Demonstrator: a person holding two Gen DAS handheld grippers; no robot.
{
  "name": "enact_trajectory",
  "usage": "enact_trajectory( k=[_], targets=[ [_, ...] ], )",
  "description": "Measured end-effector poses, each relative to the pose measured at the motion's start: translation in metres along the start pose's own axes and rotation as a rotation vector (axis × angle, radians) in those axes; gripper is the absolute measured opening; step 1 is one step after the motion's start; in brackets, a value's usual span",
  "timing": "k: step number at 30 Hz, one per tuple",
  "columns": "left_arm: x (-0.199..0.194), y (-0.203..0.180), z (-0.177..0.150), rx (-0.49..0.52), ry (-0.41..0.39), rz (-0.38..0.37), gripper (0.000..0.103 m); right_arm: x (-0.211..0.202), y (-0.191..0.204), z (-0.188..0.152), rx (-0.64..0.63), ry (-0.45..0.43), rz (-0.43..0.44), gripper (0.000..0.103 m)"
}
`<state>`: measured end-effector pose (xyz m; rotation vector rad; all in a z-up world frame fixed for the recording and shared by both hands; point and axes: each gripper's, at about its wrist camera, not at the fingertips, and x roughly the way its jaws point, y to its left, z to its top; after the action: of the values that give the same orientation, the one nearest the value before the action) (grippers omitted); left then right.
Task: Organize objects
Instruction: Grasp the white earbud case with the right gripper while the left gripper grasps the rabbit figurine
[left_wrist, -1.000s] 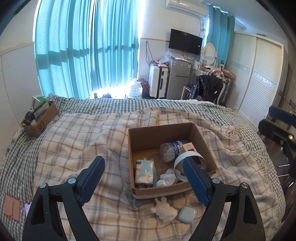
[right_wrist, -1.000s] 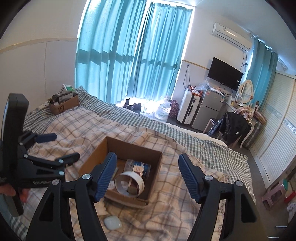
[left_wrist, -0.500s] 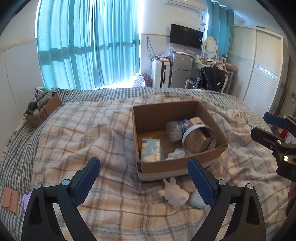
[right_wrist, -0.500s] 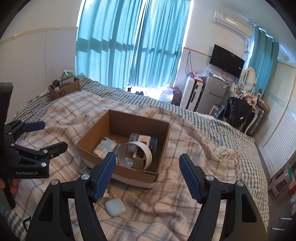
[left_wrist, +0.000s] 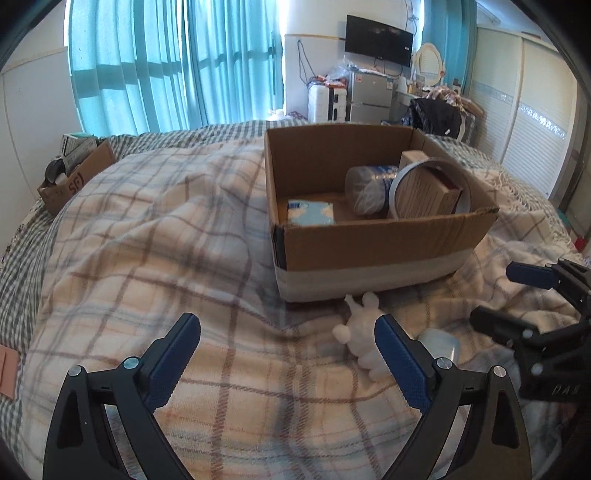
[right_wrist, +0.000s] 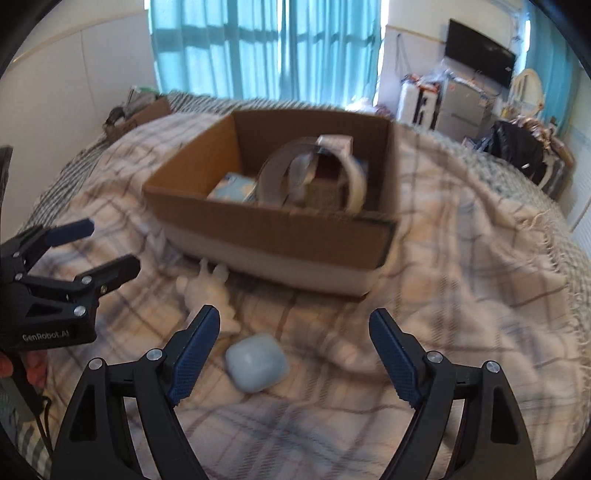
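Observation:
An open cardboard box (left_wrist: 384, 243) (right_wrist: 273, 229) sits on the plaid blanket and holds a tape roll (left_wrist: 432, 188) (right_wrist: 314, 177), a clear jar (left_wrist: 365, 188), a small carton and a tissue pack (left_wrist: 310, 212). A white toy figure (left_wrist: 364, 339) (right_wrist: 210, 291) and a pale blue earbud case (right_wrist: 256, 363) (left_wrist: 441, 345) lie on the blanket before the box. My left gripper (left_wrist: 288, 356) is open and empty, low over the blanket, its right finger beside the toy. My right gripper (right_wrist: 295, 352) is open and empty, with the earbud case between its fingers.
A second small cardboard box (left_wrist: 74, 177) with clutter sits at the bed's far left corner. A pink card (left_wrist: 7, 373) lies at the left edge. Teal curtains, a fridge, a suitcase and a wardrobe stand beyond the bed.
Both grippers have dropped down and moved forward toward the blanket in front of the box. The toy and earbud case now lie close to the fingers. Both stay open.

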<state>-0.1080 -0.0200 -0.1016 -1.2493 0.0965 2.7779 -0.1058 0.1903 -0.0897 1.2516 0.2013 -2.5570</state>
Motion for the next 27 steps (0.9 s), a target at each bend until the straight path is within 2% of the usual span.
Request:
enact_trajectory(
  k=[5, 11, 18, 19, 22, 24, 27],
  targets=[
    [0.014, 0.002, -0.006, 0.006, 0.065, 0.012, 0.098, 0.029, 0.014, -0.011, -0.055, 0.109, -0.003, 0.083],
    [0.014, 0.016, -0.010, -0.067, 0.074, -0.007, 0.098, 0.046, 0.018, -0.019, -0.076, 0.183, -0.008, 0.083],
    [0.014, 0.015, -0.012, -0.066, 0.079, -0.006, 0.098, 0.068, 0.022, -0.027, -0.105, 0.277, -0.023, 0.083],
    [0.015, 0.013, -0.012, -0.063, 0.083, -0.003, 0.098, 0.069, 0.021, -0.027, -0.104, 0.281, -0.022, 0.080],
    [0.016, 0.012, -0.011, -0.061, 0.092, 0.006, 0.098, 0.066, 0.019, -0.028, -0.102, 0.276, -0.012, 0.055],
    [0.015, 0.010, -0.009, -0.068, 0.093, 0.031, 0.098, 0.057, 0.019, -0.028, -0.107, 0.242, -0.045, 0.055],
    [0.012, 0.002, -0.006, -0.052, 0.082, 0.057, 0.098, 0.025, 0.012, -0.025, -0.081, 0.123, -0.094, 0.054]
  ],
)
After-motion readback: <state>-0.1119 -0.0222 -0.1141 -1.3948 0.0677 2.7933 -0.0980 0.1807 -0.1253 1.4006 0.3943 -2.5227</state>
